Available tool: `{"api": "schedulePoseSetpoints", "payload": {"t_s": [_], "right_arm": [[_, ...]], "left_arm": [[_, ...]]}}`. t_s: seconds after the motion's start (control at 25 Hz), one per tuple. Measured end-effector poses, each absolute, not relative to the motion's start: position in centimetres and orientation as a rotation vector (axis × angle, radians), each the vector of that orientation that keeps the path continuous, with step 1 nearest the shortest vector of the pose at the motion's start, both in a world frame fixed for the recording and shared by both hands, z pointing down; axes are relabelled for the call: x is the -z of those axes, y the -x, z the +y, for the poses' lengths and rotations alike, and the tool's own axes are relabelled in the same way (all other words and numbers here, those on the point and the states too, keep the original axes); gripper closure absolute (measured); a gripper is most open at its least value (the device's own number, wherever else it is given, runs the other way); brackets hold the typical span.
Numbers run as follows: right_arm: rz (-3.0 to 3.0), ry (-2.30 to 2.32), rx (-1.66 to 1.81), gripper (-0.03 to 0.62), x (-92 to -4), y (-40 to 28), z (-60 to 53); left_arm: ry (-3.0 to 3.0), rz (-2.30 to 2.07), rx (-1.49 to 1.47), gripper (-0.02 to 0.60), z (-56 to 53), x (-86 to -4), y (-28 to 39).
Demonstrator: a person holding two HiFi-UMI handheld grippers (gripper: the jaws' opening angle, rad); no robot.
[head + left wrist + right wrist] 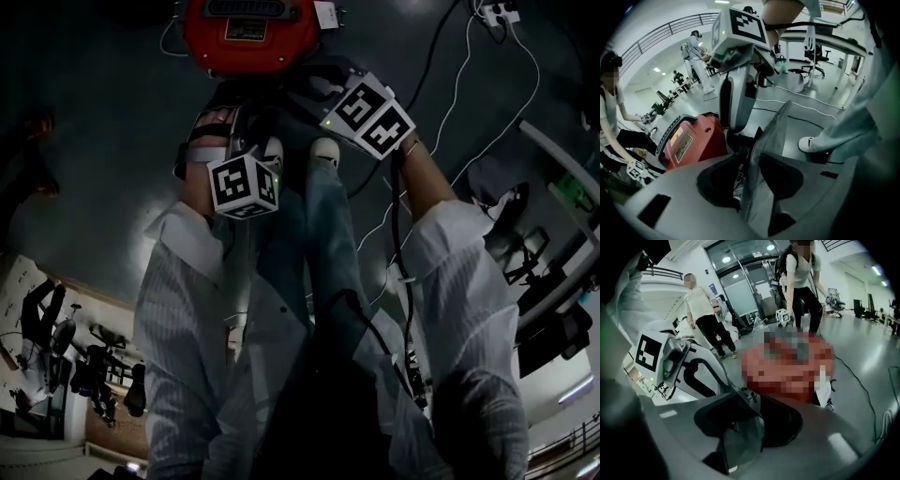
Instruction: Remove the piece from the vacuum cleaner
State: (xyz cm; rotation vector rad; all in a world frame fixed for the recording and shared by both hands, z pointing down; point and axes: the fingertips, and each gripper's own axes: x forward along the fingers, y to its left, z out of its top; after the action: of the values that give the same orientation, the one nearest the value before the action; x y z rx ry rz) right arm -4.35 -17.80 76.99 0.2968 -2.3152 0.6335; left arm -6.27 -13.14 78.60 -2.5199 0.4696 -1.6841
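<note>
Left gripper view: the left gripper [761, 154] has its jaws apart, with nothing between them and no contact with anything. Right gripper view: the same for the right gripper [740, 432], jaws wide and empty.

Head view: both grippers are held low, side by side. The red vacuum cleaner [246, 37] stands on the dark floor [94, 122] just beyond them, ahead of the person's shoes [324, 150]. Neither gripper touches it. I cannot tell which part of it is the piece to come off.

Surroundings: white and black cables [450, 112] run across the floor to the person's right, up to a power strip [497, 11]. A black cable lies along the right sleeve [469, 281]. Right gripper view shows two bystanders beyond the vacuum cleaner: one standing [705, 310], one bent over it [801, 282]. Desks and an office chair [813, 51] stand further off.

Writing: the label [683, 143] on the red body is too small to read. The marker cubes [244, 185] carry black-and-white squares only.
</note>
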Motion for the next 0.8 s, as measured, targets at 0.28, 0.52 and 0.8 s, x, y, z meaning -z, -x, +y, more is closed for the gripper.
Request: {"api": "schedulePoseSetpoints", "payload": {"t_s": [0.28, 0.52, 0.8], "right_arm": [[-2.327, -0.125, -0.466, 0.469, -76.5, 6.2, -17.4], [-2.339, -0.107, -0.611, 0.503, -77.1, 6.7, -17.0], [-2.321, -0.083, -0.659, 0.499, -77.3, 6.6, -17.0]], "left_arm": [[2.446, 0.306, 1.772, 0.446, -12.6, -80.0, 5.9], [2.414, 0.293, 1.802, 0.488, -12.8, -80.0, 6.0], [2.577, 0.209, 1.88, 0.555, -10.5, -80.1, 6.2]]}}
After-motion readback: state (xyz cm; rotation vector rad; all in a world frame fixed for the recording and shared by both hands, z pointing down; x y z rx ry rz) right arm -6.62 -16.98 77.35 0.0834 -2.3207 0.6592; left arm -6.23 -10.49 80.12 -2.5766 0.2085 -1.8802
